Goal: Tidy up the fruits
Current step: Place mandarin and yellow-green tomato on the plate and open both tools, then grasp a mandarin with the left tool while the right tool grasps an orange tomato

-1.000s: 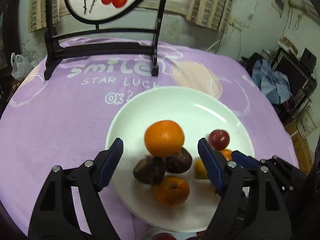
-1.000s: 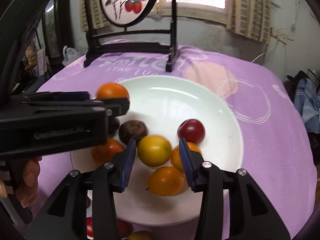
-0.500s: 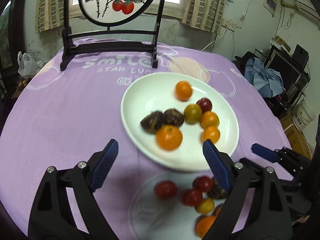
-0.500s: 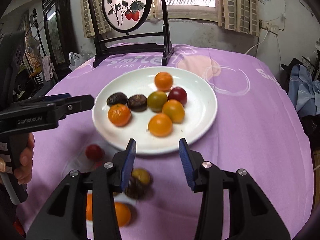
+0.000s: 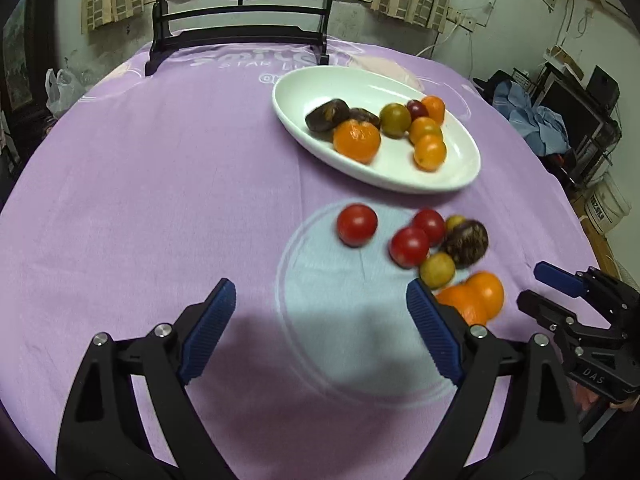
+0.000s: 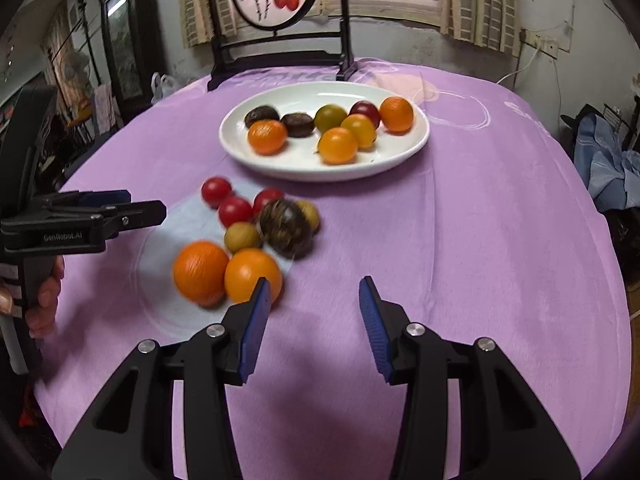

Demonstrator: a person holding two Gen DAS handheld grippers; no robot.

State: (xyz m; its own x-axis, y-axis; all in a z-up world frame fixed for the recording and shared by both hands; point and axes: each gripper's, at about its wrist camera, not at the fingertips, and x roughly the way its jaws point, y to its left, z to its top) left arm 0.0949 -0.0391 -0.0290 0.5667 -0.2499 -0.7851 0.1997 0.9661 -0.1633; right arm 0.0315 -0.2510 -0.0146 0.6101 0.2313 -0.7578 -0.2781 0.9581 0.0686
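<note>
1. Since half a second ago you have drawn both grippers back toward yourself, so the white oval plate (image 6: 416,144) now sits farther off and the loose fruit lies in full view.
2. Your left gripper (image 5: 320,324) hangs above the purple tablecloth (image 5: 160,184), jaws wide apart and holding nothing.
3. Your right gripper (image 6: 314,326) is likewise spread and empty, just near of two loose oranges (image 6: 228,272).
4. On the plate lie two dark brown fruits (image 6: 280,120), a rough-skinned mandarin (image 6: 267,137), a greenish-yellow round fruit (image 6: 330,117), a red one (image 6: 365,109) and three smooth orange ones (image 6: 360,132).
5. Near the plate, on a pale blue circle printed in the cloth (image 5: 340,320), lie three red tomatoes (image 6: 236,200), two yellow-green fruits (image 6: 241,237) and a dark mottled fruit (image 6: 285,227).
6. Readable writing: "GenRobot.AI" on the left gripper body in the right view, "DAS" on the right gripper in the left view, and "STAR L" on the cloth at the far side.
</note>
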